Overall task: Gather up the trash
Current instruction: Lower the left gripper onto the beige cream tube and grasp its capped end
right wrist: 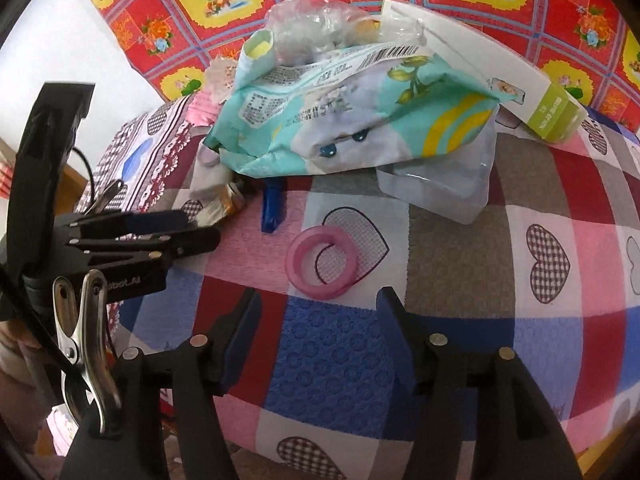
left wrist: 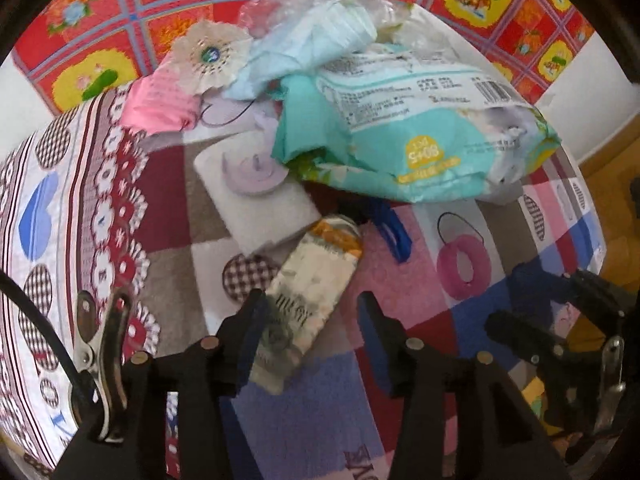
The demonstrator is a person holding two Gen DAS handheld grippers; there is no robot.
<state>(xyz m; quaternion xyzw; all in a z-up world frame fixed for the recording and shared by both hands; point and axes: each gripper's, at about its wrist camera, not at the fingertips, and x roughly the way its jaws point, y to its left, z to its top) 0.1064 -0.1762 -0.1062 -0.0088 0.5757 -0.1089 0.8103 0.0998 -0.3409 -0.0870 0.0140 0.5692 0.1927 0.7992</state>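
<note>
1. Nearest the left wrist camera, the left gripper (left wrist: 310, 312) is seen with its jaws apart; a crumpled printed wrapper (left wrist: 310, 292) lies between the fingers, one edge right against the left finger, though a firm pinch cannot be made out.
2. Nothing is held by the right gripper (right wrist: 320, 312), whose jaws are spread above a blue square of the patchwork cloth (right wrist: 460, 240).
3. Just ahead of the right gripper, a pink ring (right wrist: 322, 266) is laid flat on a heart print.
4. A blue clip (right wrist: 272, 210) is seen between the ring and the trash heap.
5. The heap is topped by a teal wipes pack (right wrist: 340, 120), with clear plastic (right wrist: 316, 20) and a white card box (right wrist: 480, 72) behind it.
6. A clear plastic tray (right wrist: 440, 184) is partly tucked under the pack's right end.
7. White foam (left wrist: 256, 208) is seen left of the wrapper, and a pink bag (left wrist: 156, 108) further back.
</note>
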